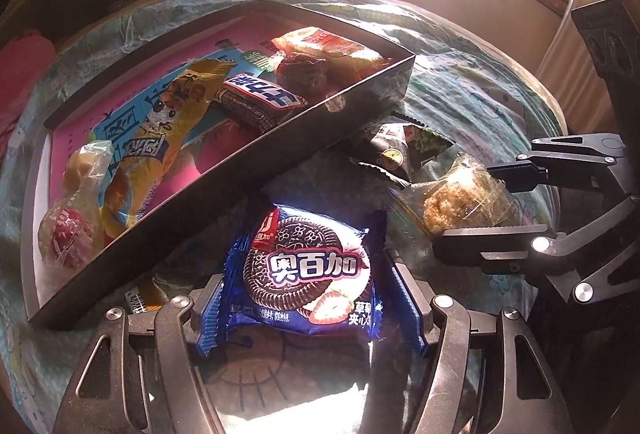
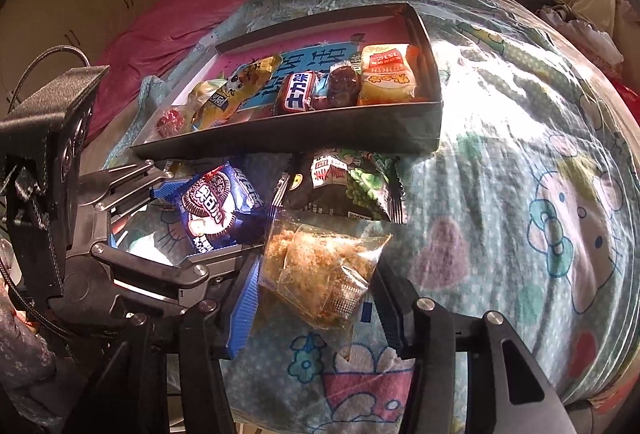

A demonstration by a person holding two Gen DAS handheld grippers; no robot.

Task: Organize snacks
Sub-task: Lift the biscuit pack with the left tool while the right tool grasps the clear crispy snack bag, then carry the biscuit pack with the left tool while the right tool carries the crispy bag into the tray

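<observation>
A blue cookie packet [image 1: 304, 274] lies on the bedsheet between the open fingers of my left gripper [image 1: 308, 314]; it also shows in the right wrist view [image 2: 216, 206]. A clear-wrapped brown crispy snack [image 2: 320, 270] lies between the open fingers of my right gripper [image 2: 316, 306]; in the left wrist view the snack [image 1: 456, 198] sits between the right gripper's [image 1: 476, 198] fingers. A dark box [image 1: 256, 154] holds several snacks: a yellow packet [image 1: 160, 138], a chocolate bar [image 1: 256, 102], a red candy [image 1: 66, 230]. The box also shows in the right wrist view [image 2: 304, 130].
A dark green-pea packet [image 2: 344, 182] lies on the sheet just in front of the box, between the two snacks; it also shows in the left wrist view [image 1: 400, 150]. The patterned bedsheet [image 2: 520, 154] stretches to the right. A pink blanket [image 2: 172, 26] lies behind the box.
</observation>
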